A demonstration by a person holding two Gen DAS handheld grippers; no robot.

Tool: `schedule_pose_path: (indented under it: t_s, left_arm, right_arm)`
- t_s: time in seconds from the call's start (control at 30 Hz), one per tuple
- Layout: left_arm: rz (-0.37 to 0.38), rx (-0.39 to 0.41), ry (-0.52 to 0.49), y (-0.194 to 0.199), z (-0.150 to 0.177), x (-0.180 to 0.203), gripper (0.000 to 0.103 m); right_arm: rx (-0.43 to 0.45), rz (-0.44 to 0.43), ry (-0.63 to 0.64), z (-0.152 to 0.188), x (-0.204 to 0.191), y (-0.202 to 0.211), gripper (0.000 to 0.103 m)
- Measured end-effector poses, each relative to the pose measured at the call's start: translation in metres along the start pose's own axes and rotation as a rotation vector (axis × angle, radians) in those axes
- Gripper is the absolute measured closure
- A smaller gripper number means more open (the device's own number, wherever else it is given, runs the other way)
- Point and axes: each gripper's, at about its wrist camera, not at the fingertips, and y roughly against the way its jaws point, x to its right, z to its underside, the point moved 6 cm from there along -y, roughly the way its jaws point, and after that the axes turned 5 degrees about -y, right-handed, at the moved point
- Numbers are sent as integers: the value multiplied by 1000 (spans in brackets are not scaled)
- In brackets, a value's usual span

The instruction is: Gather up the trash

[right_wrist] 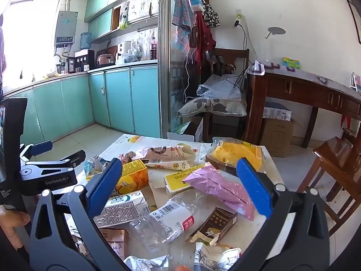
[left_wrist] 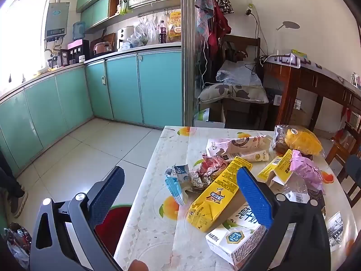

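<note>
Trash is piled on a table with a fruit-print cloth (left_wrist: 146, 203). In the left wrist view my left gripper (left_wrist: 180, 194) is open and empty above the table's left edge, over a yellow drink carton (left_wrist: 216, 201), a white milk carton (left_wrist: 237, 237) and a crumpled blue-white wrapper (left_wrist: 178, 180). In the right wrist view my right gripper (right_wrist: 180, 185) is open and empty above a pink wrapper (right_wrist: 221, 187), a crushed clear bottle (right_wrist: 167, 221), a brown carton (right_wrist: 214, 225) and a yellow box (right_wrist: 180, 178). The left gripper also shows at the left of that view (right_wrist: 56, 155).
A yellow-brown snack bag (right_wrist: 237, 155) and a long printed wrapper (right_wrist: 167, 155) lie at the table's far side. A wooden chair (right_wrist: 334, 169) stands right of the table, a dark wooden desk (right_wrist: 304, 90) behind. Teal kitchen cabinets (left_wrist: 124, 90) line the left; tiled floor (left_wrist: 90, 153) lies between.
</note>
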Motion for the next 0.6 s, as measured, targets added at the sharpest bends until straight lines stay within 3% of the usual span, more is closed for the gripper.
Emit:
schedule_pose_path:
  t_s: [0.6]
  left_arm:
    - [-6,-20,-7,-4,7,-1,7]
  right_arm:
    - [-24,13,-8,7,5,-8,3]
